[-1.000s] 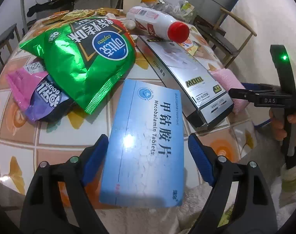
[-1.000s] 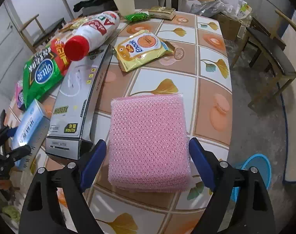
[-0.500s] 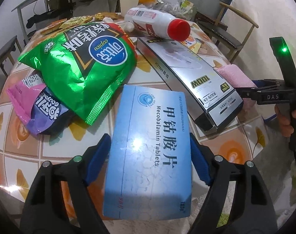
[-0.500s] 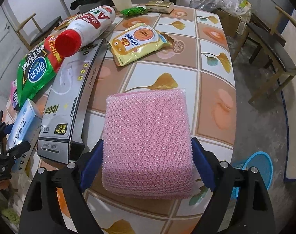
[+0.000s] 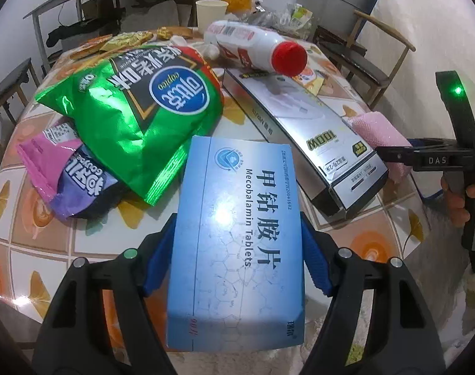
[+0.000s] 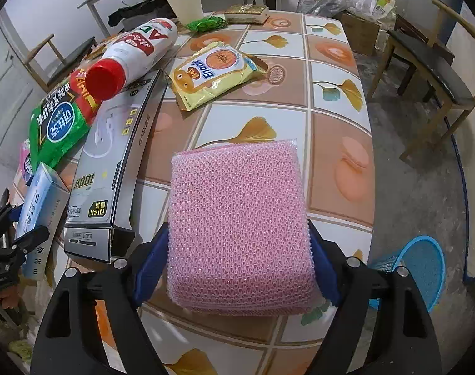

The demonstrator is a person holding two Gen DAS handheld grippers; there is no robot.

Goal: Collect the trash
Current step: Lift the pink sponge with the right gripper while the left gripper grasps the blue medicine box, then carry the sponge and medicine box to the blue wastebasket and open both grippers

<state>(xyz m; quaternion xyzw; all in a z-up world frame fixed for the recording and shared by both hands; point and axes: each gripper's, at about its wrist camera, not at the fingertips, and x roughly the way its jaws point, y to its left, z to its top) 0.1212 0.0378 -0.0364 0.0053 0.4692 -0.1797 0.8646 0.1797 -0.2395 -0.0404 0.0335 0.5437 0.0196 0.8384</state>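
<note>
We see our left gripper [image 5: 237,259] low in the frame's centre, its blue pads closed against both long sides of a blue tablet box [image 5: 237,250]; its jaws have just been closing, with the box between them. Above the box, on the tiled table [image 5: 50,259], a green snack bag [image 5: 137,115] lies at the upper left, partly over a purple packet [image 5: 72,181]. A long silver box [image 5: 306,137] runs from upper centre towards the right, with a white bottle [image 5: 256,47] resting on its far end. In the right wrist view, our right gripper [image 6: 239,265] at bottom centre clamps a pink scrubbing sponge [image 6: 237,225], having just been closing on it. A blue basket [image 6: 422,265] stands on the floor at the lower right.
</note>
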